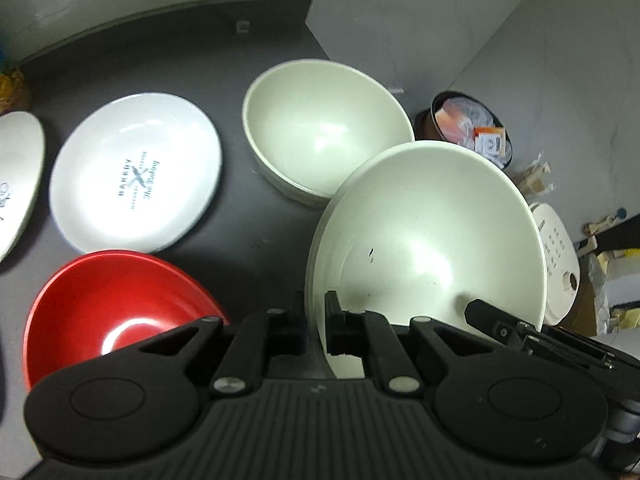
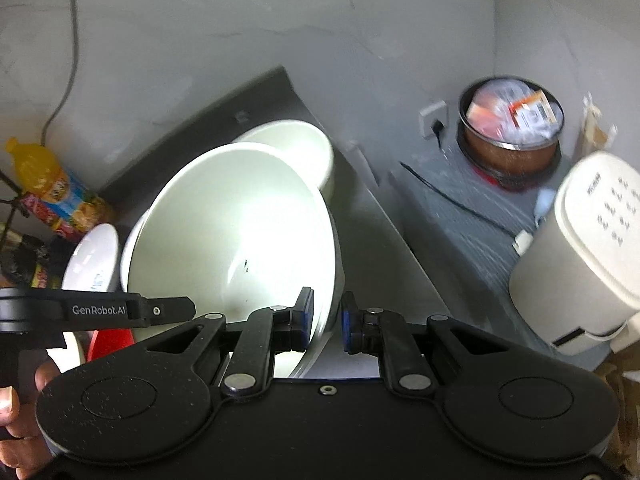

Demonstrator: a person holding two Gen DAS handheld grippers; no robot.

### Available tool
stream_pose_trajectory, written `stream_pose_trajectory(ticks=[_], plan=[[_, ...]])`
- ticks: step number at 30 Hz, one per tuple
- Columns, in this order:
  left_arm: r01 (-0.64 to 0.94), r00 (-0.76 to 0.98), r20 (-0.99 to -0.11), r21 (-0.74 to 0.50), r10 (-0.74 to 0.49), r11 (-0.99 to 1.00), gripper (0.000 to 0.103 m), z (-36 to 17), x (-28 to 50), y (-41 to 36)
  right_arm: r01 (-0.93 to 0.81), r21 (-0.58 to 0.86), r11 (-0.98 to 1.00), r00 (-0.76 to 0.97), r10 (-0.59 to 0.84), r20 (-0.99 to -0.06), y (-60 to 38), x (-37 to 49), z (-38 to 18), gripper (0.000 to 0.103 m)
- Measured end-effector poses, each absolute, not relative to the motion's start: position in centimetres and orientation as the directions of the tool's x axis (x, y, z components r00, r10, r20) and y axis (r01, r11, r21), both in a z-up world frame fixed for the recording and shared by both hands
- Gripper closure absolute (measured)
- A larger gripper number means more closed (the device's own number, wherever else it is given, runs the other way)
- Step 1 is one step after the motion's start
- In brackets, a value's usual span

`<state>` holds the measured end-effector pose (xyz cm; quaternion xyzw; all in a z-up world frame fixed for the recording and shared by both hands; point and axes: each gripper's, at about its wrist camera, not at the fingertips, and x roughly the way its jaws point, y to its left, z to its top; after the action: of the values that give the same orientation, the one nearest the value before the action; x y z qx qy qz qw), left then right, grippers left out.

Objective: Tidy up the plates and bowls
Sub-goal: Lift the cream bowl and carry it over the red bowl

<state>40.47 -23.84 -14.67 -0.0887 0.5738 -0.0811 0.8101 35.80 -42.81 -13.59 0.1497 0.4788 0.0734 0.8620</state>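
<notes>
Both grippers hold one large cream bowl [image 1: 428, 240] tilted above the dark table [image 1: 248, 240]. My left gripper [image 1: 316, 320] is shut on its left rim. My right gripper [image 2: 326, 316] is shut on its right rim; the bowl also shows in the right wrist view [image 2: 232, 232]. A second cream bowl [image 1: 324, 128] stands behind it on the table. A red bowl [image 1: 116, 300] sits at the front left. A white printed plate [image 1: 136, 172] lies behind the red bowl, and another white plate [image 1: 18, 176] is at the left edge.
A bin full of wrappers [image 2: 512, 128] and a cream appliance [image 2: 580, 248] stand on the floor to the right of the table. A juice bottle [image 2: 52, 184] and snack packets stand at the table's far left by the wall.
</notes>
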Motion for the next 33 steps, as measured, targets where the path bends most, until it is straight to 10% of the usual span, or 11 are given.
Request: stream_pose_trajectory(ticks=[33], plan=[[-0.06, 0.46, -0.852, -0.31, -0.249, 0.949, 0.095, -8.2, 34.7, -8.4, -0.186, 0.339, 0.922, 0.565, 0.383, -0.731, -29.8, 33.9, -10.3, 0.088]])
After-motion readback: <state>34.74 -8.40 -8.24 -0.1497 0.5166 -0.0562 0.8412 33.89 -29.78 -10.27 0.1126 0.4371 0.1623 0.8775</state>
